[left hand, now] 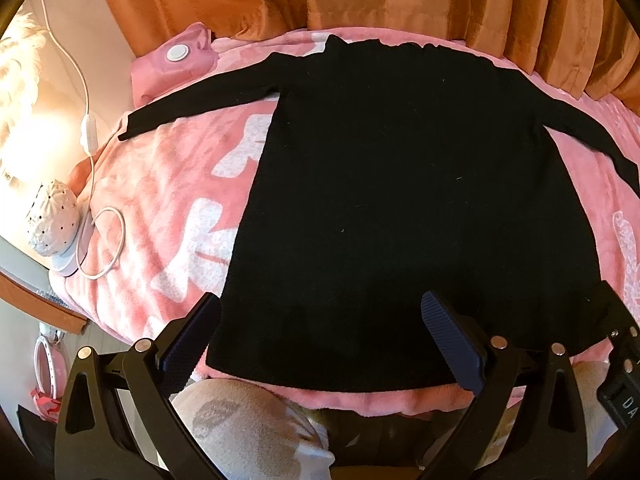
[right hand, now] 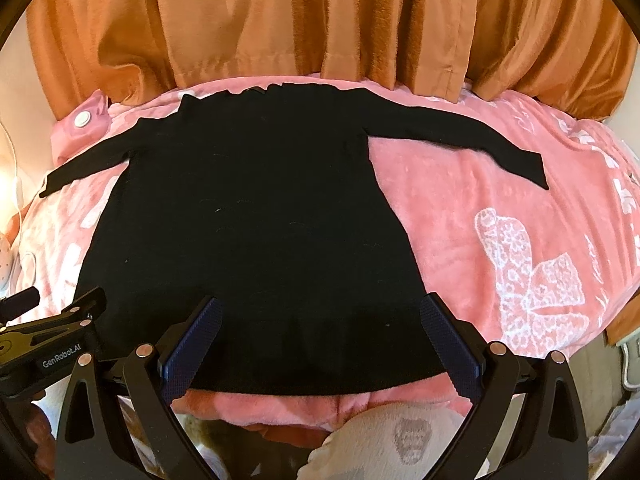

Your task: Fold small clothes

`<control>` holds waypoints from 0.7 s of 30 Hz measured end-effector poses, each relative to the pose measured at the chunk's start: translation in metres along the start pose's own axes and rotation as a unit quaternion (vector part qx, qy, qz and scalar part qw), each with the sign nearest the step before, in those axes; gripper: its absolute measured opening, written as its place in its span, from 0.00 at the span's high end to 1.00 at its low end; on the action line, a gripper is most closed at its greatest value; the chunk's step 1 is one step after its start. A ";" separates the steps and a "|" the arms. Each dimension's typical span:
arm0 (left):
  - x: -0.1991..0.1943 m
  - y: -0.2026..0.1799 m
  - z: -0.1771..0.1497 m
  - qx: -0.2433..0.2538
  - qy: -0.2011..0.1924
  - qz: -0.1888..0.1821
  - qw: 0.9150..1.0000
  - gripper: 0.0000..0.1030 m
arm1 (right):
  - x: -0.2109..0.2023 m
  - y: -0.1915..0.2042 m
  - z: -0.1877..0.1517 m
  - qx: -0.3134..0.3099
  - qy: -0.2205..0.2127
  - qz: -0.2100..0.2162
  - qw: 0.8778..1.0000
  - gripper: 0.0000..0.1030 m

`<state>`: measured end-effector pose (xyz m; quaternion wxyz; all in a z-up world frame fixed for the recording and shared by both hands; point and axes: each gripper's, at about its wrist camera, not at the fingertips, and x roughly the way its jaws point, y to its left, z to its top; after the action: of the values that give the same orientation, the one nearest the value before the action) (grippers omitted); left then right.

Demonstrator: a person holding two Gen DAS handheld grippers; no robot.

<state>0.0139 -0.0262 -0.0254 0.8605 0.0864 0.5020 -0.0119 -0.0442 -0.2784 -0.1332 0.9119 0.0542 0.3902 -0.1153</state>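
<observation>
The left claw hangs with its two fingers spread wide and nothing between them, poised over the near left part of the hem. The right claw is likewise wide open and empty, over the near right part of the same hem, and the two sit just beside each other.

Under both lies the black top, spread flat with its hem near and its collar far, close to the orange curtain. One long sleeve runs out to the left, the other sleeve to the right. It rests on a pink blanket with white patterns.

The top looks like a thin, soft knit: light, limp, with no stiffness, so it will likely sag and drape when lifted. The plush blanket may grip it, so dragging could bunch it. Good places to pinch seem to be the sleeve cuffs, to bring the sleeves across the body, or the two hem corners, to carry the near edge toward the collar.

At the far left, off the blanket, stand a small white lamp and its cord.
</observation>
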 end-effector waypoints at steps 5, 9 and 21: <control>0.008 0.007 0.013 -0.023 0.008 -0.034 0.999 0.05 | 0.010 -0.030 0.015 0.025 -0.010 0.019 0.999 0.05; 0.012 0.020 0.027 -0.056 -0.001 -0.087 0.995 0.05 | 0.034 -0.110 0.049 0.113 -0.035 0.033 0.992 0.05; 0.033 0.021 0.065 -0.095 -0.047 -0.126 0.986 0.05 | 0.188 -0.328 0.124 0.358 -0.037 0.050 0.932 0.41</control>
<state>0.0882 -0.0133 -0.0200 0.8791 -0.0604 0.4666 -0.0767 0.0855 -0.6505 -0.1874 0.8502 0.3924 0.2858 -0.2035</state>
